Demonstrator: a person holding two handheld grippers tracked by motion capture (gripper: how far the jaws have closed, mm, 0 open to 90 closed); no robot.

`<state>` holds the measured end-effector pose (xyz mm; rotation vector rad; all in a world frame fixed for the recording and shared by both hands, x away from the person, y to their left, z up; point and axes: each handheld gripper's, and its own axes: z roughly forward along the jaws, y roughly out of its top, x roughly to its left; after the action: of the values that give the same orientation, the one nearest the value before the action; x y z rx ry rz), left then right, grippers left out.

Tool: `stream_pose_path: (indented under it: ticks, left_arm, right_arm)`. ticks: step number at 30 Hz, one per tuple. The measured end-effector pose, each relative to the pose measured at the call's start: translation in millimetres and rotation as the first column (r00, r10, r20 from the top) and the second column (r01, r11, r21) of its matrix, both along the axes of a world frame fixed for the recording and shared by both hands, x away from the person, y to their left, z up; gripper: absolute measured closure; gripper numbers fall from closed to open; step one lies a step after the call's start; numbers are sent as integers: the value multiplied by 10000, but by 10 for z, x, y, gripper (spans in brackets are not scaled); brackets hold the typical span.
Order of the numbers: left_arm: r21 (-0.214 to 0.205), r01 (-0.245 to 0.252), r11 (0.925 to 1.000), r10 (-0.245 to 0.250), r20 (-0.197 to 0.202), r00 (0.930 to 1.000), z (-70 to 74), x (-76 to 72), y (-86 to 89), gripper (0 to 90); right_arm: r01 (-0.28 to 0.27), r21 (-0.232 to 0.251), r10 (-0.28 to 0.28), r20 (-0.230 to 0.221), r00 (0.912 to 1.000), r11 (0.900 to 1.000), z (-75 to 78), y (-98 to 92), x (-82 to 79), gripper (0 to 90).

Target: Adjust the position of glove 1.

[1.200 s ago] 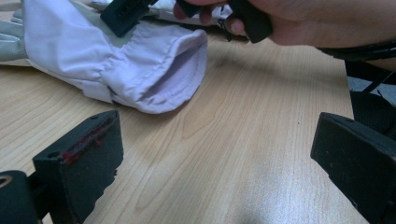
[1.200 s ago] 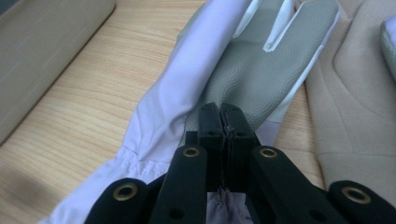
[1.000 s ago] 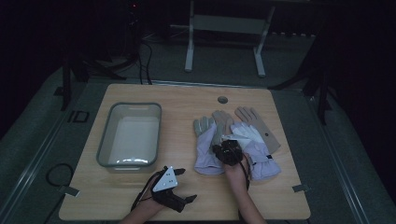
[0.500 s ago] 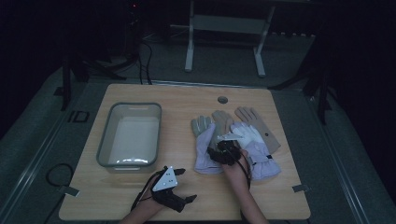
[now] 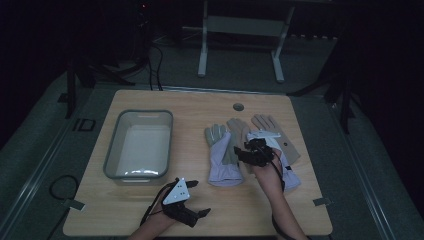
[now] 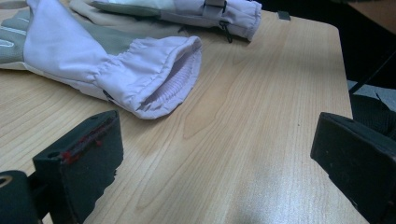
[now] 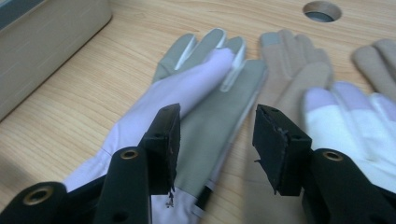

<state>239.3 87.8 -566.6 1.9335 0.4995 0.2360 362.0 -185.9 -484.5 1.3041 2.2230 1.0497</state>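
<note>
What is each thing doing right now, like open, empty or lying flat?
Grey bin: empty, upright on the table.
Lavender glove: lying flat, cuff open.
Tan glove: lying flat, partly covered.
Left gripper: open, holding nothing.
Right gripper: open above the lavender glove.

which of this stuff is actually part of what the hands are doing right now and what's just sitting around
In play, as a guess:
- right gripper, open over the lavender and grey glove
- white glove beside it
- two tan gloves underneath
- grey bin, a likely drop spot

Just lying about:
- left gripper, open, resting near the table edge
- round hole in the tabletop
</note>
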Motion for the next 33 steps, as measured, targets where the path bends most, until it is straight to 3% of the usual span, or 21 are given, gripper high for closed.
stream_pose_path:
  ticks: [8,18,24,29,33]
  left_arm:
    - [2,22,10000,-22,-27,10000,0,2,-1,26]
    - [21,6,10000,-6,-32,10000,0,2,-2,26]
    - [-20,-15,10000,15,-70,10000,0,6,2,26]
    - [-3,-18,10000,18,-84,10000,1,7,5,26]
    - [-27,-13,10000,12,-122,9999,0,11,7,26]
  right_arm:
    - [170,-109,-168,193,9997,9998,96,-318,-13,503]
    - [341,-316,-332,299,9990,9989,111,-653,-67,509]
    - [325,-418,-311,336,9990,9986,86,-1004,-138,515]
    - [583,-904,-585,13,9983,9942,14,-1220,-178,544]
    - [563,-861,-597,-373,9975,9947,-90,-1358,-188,545]
